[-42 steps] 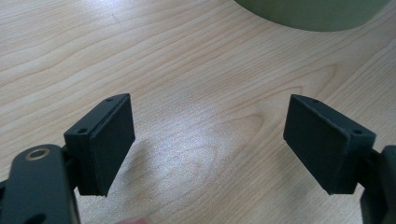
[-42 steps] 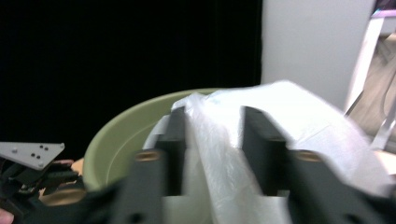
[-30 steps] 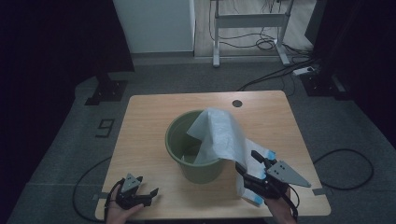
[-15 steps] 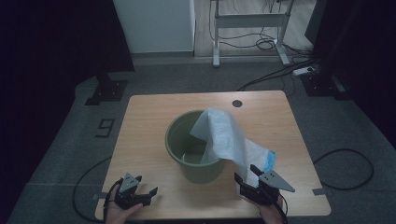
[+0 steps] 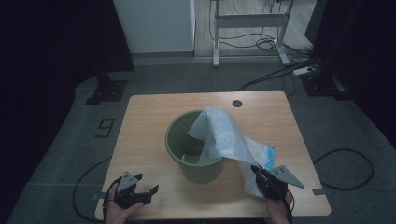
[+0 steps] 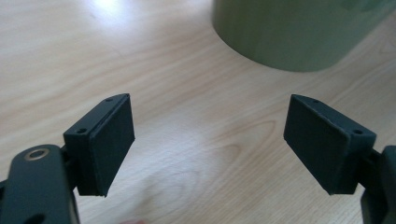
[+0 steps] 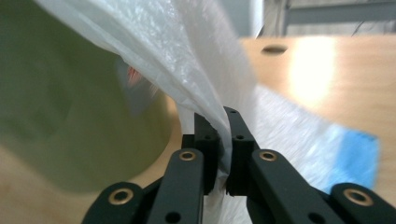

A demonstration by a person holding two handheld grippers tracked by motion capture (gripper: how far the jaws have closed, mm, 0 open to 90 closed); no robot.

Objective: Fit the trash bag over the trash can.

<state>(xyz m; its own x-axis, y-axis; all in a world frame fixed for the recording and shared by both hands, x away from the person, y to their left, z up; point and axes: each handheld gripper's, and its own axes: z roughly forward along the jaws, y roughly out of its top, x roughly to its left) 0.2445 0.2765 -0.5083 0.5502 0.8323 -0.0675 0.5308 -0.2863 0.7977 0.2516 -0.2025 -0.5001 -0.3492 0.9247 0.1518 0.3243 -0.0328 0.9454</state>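
High view: a green bucket (image 5: 195, 149) stands near the middle of the table (image 5: 144, 116), and a white plastic bag (image 5: 224, 140) is draped over its right rim, trailing down onto the tabletop on the right. The bag's blue strip (image 5: 269, 156) lies flat on the wood. At the near right edge the right gripper (image 5: 259, 176) sits at the bag's lower end; its jaws have just been closing and now pinch a fold of the bag between them. The hand (image 5: 279, 207) holding it is cut off by the bottom edge. The left gripper (image 5: 144, 184) rests at the near left corner, well apart from the bucket, with its jaws spread and bare wood between them.

Right gripper view: the two black jaws stand together on the bag (image 7: 196, 74), the film squeezed in the narrow seam between the pads. The bucket (image 7: 70, 107) is a green blur at the left, and something reddish shows behind the film, too blurred to make out.

Left gripper view: the pads (image 6: 109, 140) are wide apart over the table, and the bucket's (image 6: 299, 32) lower wall is cut off by the top edge.
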